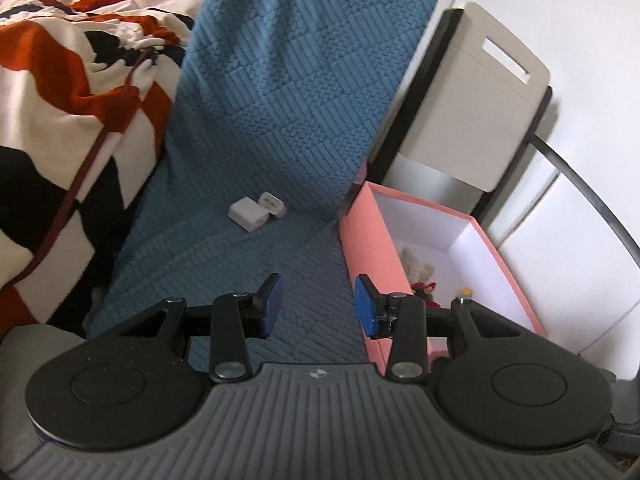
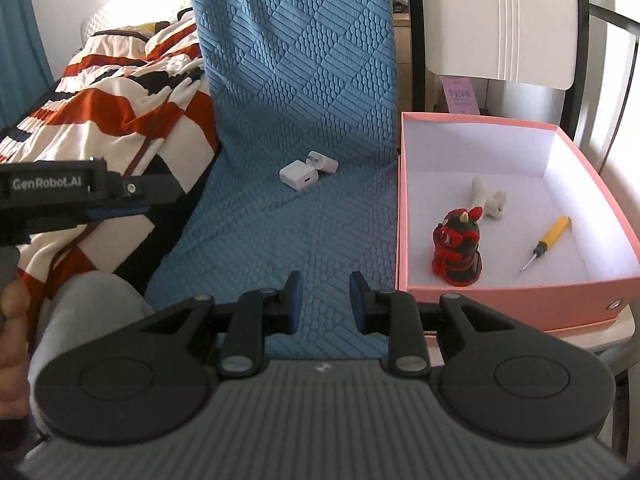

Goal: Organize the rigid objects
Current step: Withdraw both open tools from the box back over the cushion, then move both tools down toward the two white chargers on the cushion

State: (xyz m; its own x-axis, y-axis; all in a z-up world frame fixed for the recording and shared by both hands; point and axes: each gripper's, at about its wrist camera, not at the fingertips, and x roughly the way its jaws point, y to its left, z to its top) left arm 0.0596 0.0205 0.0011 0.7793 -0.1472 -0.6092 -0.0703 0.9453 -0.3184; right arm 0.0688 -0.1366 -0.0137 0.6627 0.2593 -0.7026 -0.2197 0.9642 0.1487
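Note:
Two white charger plugs (image 1: 258, 212) (image 2: 308, 170) lie touching each other on the blue quilted mat (image 1: 280, 120) (image 2: 288, 216), ahead of both grippers. My left gripper (image 1: 318, 306) hovers over the mat, open, with nothing between its blue pads. The right gripper (image 2: 326, 300) is also open and empty, just left of the pink box (image 2: 500, 300) (image 1: 360, 248). Inside the box stand a red-and-black figurine (image 2: 456, 246), a white toy figure (image 2: 488, 198) and a yellow-handled screwdriver (image 2: 548, 240). The left gripper's casing (image 2: 52, 184) shows at the left edge of the right wrist view.
A red, white and black striped blanket (image 1: 60, 100) (image 2: 120, 92) is heaped left of the mat. A beige chair back with a black frame (image 1: 472, 92) (image 2: 500, 20) stands behind the box. A hand (image 2: 12, 320) and grey sleeve sit at lower left.

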